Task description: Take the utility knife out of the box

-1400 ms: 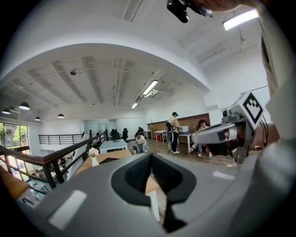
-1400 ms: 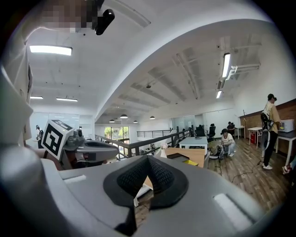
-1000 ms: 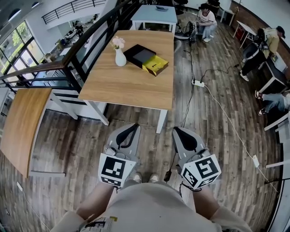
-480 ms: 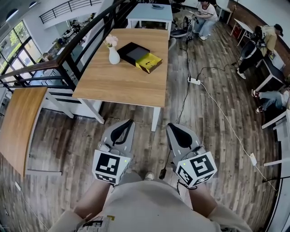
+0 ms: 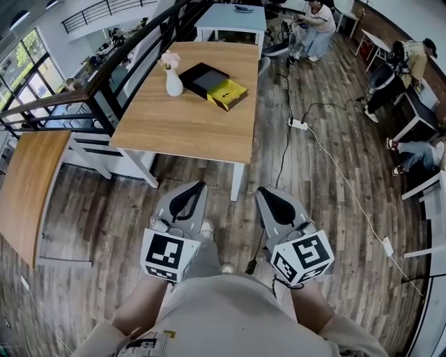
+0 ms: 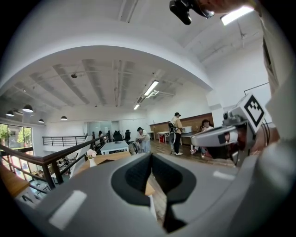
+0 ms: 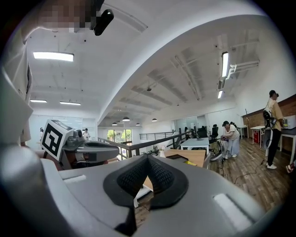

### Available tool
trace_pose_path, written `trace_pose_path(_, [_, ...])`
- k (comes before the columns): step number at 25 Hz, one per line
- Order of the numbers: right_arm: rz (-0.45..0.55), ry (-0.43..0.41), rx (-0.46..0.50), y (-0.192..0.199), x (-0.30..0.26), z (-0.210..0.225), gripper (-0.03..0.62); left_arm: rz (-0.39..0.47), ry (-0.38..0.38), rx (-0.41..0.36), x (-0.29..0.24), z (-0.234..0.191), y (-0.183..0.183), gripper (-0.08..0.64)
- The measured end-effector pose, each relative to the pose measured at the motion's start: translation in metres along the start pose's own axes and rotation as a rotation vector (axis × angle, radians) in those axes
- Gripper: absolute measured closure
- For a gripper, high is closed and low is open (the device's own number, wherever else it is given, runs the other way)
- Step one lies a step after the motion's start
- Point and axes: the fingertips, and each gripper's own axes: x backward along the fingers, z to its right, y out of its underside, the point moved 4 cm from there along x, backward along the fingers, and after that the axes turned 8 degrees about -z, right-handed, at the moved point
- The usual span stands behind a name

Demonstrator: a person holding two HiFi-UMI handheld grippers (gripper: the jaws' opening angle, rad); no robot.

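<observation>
On the far half of the wooden table [image 5: 188, 118] lies a black box [image 5: 201, 78] with a yellow part [image 5: 228, 93] at its right end. A small dark mark on the yellow part is too small to identify. A white vase [image 5: 172, 78] with flowers stands just left of the box. My left gripper [image 5: 197, 187] and right gripper [image 5: 263, 191] hang side by side over the floor, short of the table's near edge. Both are shut and hold nothing. In the right gripper view the box [image 7: 177, 156] shows far beyond the closed right gripper [image 7: 147, 162].
A black railing [image 5: 111, 77] runs along the table's left side. A second wooden table [image 5: 28, 181] stands at the left. A cable and power strip [image 5: 300, 124] lie on the floor right of the table. A pale blue table [image 5: 230, 17] and several people are behind and at the right.
Both grippers have drifted a little toward the table with the person's step. The table now sits slightly higher and further left in the head view. The jaws stay shut.
</observation>
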Motion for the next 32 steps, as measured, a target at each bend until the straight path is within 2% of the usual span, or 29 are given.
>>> trace_pose_path(9, [-0.026, 0.008, 0.011, 0.007, -0.031, 0.011, 0.592, 0.017, 0.009, -0.001, -0.028, -0.021, 0.009, 0.558])
trace_pose_path(17, [-0.045, 0.045, 0.048, -0.004, -0.077, 0.040, 0.592, 0.031, 0.049, 0.017, -0.081, -0.052, 0.009, 0.558])
trace_pose_path(27, [-0.063, 0.099, 0.046, -0.036, -0.166, 0.098, 0.591, 0.011, 0.100, 0.012, -0.173, -0.119, -0.008, 0.558])
trace_pose_path(32, [-0.093, 0.125, 0.122, -0.057, -0.230, 0.119, 0.591, -0.013, 0.122, 0.023, -0.223, -0.170, -0.012, 0.558])
